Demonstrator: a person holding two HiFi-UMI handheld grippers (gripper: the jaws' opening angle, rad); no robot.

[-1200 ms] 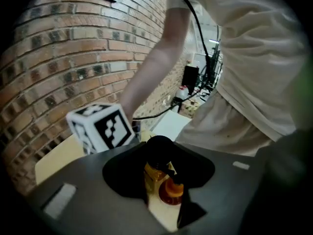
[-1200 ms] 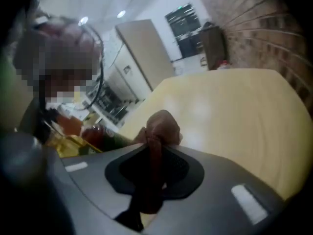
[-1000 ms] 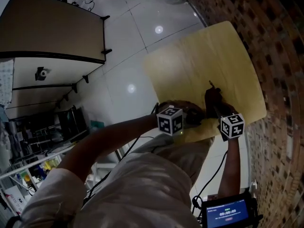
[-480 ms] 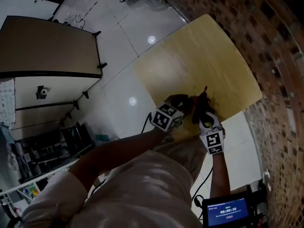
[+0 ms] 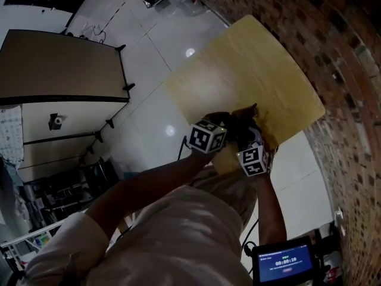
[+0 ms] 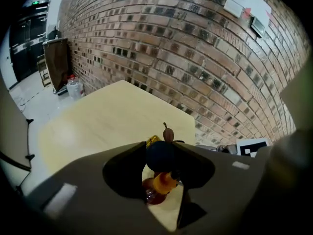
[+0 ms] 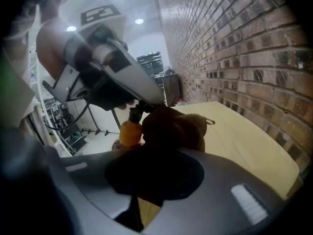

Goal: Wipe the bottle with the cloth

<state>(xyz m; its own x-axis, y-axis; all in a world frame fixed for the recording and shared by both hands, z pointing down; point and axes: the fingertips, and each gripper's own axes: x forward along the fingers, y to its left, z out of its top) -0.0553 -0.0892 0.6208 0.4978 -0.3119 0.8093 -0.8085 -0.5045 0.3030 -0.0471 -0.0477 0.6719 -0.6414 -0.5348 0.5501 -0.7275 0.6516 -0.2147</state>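
Small amber bottle (image 6: pixel 164 182), orange neck, dark cap: clamped at the cap by the left gripper (image 6: pixel 161 154), over the near edge of the pale yellow wooden table (image 5: pixel 256 64). Bunched brown cloth (image 7: pixel 173 126): pinched in the right gripper (image 7: pixel 161 148), lying against the bottle.

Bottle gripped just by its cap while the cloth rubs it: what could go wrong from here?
1. The left tool grips the bottle only by its dark cap. A sideways push from the cloth in the right tool might twist the bottle loose or tip it.
2. This happens near the front edge of the table, so a dropped bottle could roll off onto the tiled floor.
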